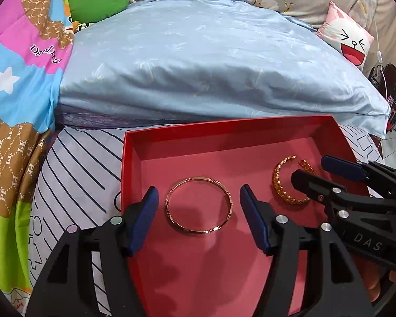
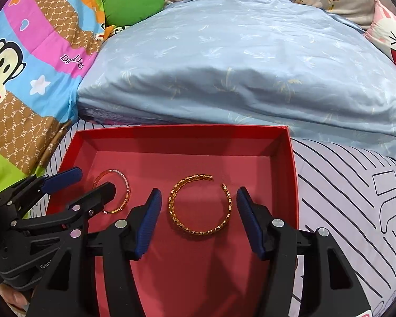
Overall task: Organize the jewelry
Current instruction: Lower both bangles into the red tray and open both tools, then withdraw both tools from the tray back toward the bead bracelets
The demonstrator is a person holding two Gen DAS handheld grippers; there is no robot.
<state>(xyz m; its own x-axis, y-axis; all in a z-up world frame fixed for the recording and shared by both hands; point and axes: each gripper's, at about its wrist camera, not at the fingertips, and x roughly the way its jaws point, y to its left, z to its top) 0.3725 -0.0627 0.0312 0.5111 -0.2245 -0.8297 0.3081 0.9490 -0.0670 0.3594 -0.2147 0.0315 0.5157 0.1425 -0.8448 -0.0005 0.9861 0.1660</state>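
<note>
Here both bracelets lie flat on the floor of the red box (image 2: 290,163), which sits on the bed. Left gripper (image 1: 199,203): fingers spread wide, holding nothing, one pad on each side of the closed rose-gold bangle (image 1: 199,206), which lies straight ahead between the tips and touches neither. Right gripper (image 2: 199,206): fingers also wide and empty, flanking the open gold chain cuff (image 2: 199,204); the cuff's gap faces away from the gripper, toward the box's far right corner. Each ring is round, so there is no long axis to line up with; both lie flat, rims up.

Judgement: each gripper is nearer its own piece, the left to the bangle, the right to the cuff. Whether the tips are already down at the level of the rings cannot be told from these views.

Count: two bracelets, one box, two grippers. Beyond the box: one blue pillow (image 1: 211,60), one green cushion (image 2: 133,4), one patterned quilt (image 1: 21,79).
</note>
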